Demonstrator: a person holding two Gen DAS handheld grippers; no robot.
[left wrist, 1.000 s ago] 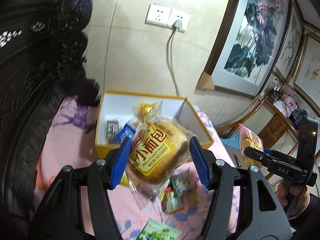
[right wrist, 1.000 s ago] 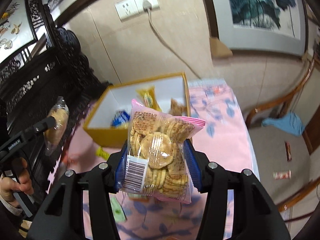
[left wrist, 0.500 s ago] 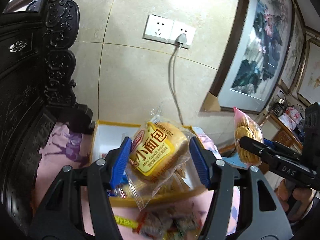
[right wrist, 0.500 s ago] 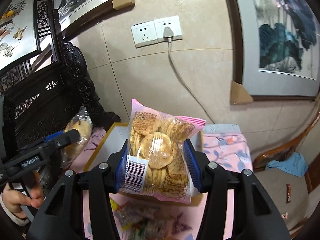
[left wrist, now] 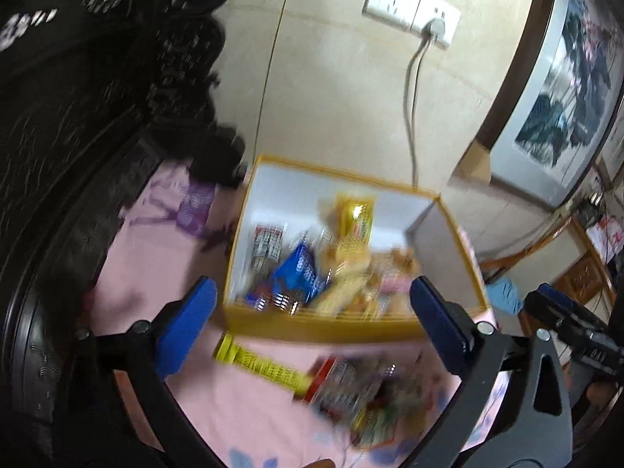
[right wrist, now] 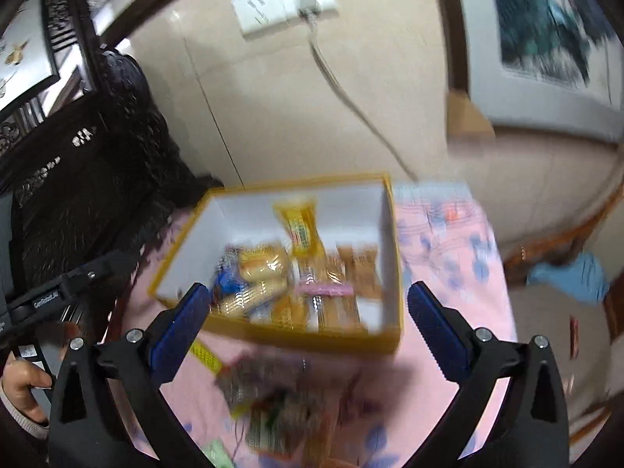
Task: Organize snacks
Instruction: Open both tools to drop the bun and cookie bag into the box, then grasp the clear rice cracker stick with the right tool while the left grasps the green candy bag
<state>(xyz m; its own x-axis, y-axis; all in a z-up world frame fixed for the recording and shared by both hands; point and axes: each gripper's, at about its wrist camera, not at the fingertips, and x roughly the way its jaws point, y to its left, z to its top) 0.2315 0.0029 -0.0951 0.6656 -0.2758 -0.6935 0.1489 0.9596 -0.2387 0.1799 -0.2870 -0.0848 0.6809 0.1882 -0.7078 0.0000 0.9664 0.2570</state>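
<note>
- Covering the table is a pink floral cloth [left wrist: 163,273], on which a yellow box [left wrist: 323,327] with a white inside is set near the tiled wall; snack packets are already lying in it, a blue one [left wrist: 298,273] toward the left and a yellow one [right wrist: 300,226] leaning at the back.
- Just in front of the box's near wall, a loose pile of snacks [left wrist: 358,386] is seen on the cloth, and a yellow stick packet [left wrist: 261,366] is laid at its left edge, its long axis running from the box's near-left corner down toward the right.
- Both tools are aimed down at this pile, so the remaining snacks lie below and ahead of the fingers, nearer than the box.
- The left gripper [left wrist: 312,335] is opening, its jaws spread wide with nothing between them; the stick packet is judged closest to its left finger.
- The right gripper [right wrist: 308,331] is likewise opening and empty, and the blurred middle of the pile [right wrist: 280,401] lies between and below its fingers.
- Either hand is judged able to reach the pile; the stick would be gripped best across its short width.
</note>
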